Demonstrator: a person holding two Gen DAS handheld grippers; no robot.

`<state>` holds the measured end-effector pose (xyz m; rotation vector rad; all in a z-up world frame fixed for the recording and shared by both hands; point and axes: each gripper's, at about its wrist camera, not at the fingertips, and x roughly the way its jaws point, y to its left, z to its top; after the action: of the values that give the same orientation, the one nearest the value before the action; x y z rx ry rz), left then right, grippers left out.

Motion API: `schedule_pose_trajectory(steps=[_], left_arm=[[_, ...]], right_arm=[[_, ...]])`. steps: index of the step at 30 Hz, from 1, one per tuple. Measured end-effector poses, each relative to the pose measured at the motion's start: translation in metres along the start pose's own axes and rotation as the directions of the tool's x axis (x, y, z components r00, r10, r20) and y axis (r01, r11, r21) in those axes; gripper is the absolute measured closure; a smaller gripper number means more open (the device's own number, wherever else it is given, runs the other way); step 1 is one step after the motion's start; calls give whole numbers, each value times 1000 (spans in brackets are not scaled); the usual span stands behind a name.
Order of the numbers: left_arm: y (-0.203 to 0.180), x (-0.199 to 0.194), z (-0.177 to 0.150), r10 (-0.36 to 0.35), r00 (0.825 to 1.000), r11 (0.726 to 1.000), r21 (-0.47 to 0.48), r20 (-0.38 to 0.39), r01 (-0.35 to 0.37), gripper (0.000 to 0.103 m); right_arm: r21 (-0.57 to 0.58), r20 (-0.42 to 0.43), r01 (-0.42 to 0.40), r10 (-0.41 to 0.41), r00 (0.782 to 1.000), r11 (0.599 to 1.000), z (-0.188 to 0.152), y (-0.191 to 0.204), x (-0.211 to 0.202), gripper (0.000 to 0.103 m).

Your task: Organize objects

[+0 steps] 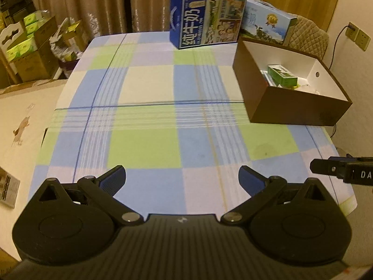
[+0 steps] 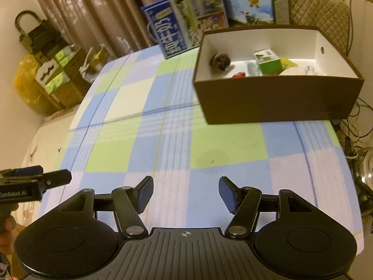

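Note:
A brown box with white inside (image 1: 298, 106) (image 2: 277, 100) stands on the checked tablecloth at the right. In it lie a green and white carton (image 1: 282, 75) (image 2: 268, 61), a dark round thing (image 2: 220, 61), a small red item (image 2: 238, 75) and pale items. My left gripper (image 1: 182, 179) hovers open over the near part of the cloth, nothing between its fingers. My right gripper (image 2: 186, 192) is open too and empty, in front of the box. Each gripper shows at the edge of the other's view: the right gripper's tip (image 1: 342, 169), the left gripper's tip (image 2: 35, 182).
A blue milk carton case (image 1: 206, 18) (image 2: 186, 33) and a light blue case (image 1: 265, 22) (image 2: 254, 3) stand at the table's far edge. A quilted chair back (image 1: 307, 35) is behind the box. Cardboard boxes (image 1: 30, 46) pile up at the left; cables hang at the right.

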<state>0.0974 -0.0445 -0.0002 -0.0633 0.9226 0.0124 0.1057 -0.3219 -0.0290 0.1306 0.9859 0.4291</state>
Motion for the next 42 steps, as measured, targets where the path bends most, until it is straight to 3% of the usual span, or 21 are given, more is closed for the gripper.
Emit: schedule_pose_trajectory(steps=[16,42], left_arm=[[29,-16,-21,7,1000,1000,-22,7,-7,1],[29,-17,-25,9,1000,1000,-29,13,-9,1]], right_arm=[[-62,-29,-41,39,999,997,-16,47,7,44],[-95,-37,-70,67,997,993,-18,61,7,43]])
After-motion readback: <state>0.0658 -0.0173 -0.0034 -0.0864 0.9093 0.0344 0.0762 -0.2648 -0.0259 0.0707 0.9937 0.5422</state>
